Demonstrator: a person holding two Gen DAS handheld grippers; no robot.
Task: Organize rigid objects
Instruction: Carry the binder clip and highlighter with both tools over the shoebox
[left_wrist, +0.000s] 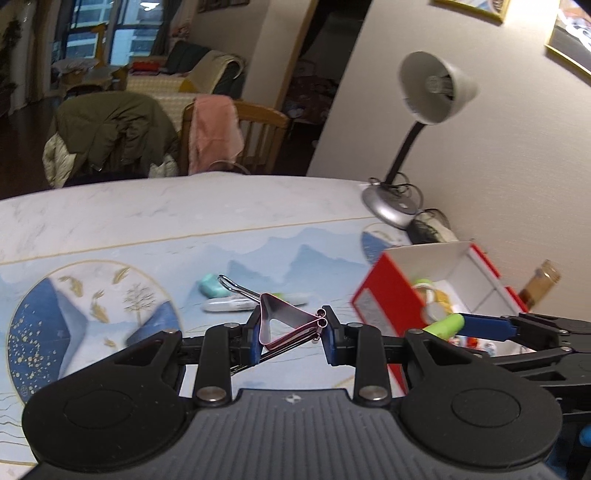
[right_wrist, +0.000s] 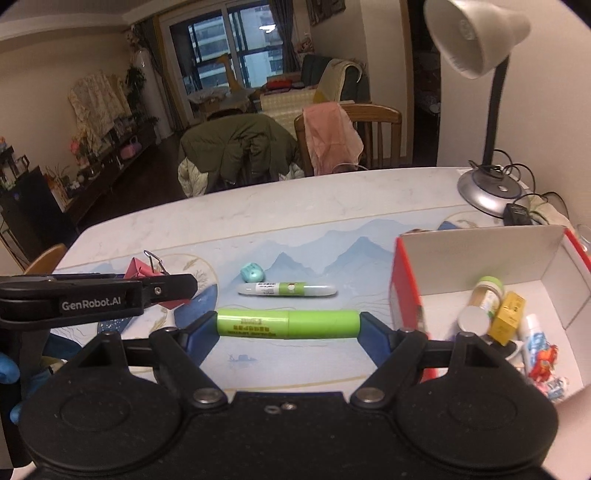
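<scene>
My left gripper (left_wrist: 290, 330) is shut on a pink binder clip (left_wrist: 284, 321), held above the table; the clip also shows in the right wrist view (right_wrist: 138, 269). My right gripper (right_wrist: 288, 326) is shut on a green tube (right_wrist: 288, 324), gripped end to end; its tip shows in the left wrist view (left_wrist: 445, 325). On the table lie a white and green pen (right_wrist: 288, 289) and a small teal object (right_wrist: 252, 272). A red and white box (right_wrist: 406, 291) at the right holds several small items.
A desk lamp (right_wrist: 484, 184) stands at the table's (right_wrist: 258, 210) back right with a cable and adapter beside it. Chairs draped with a green jacket (right_wrist: 240, 147) and a pink cloth (right_wrist: 332, 136) stand behind the table.
</scene>
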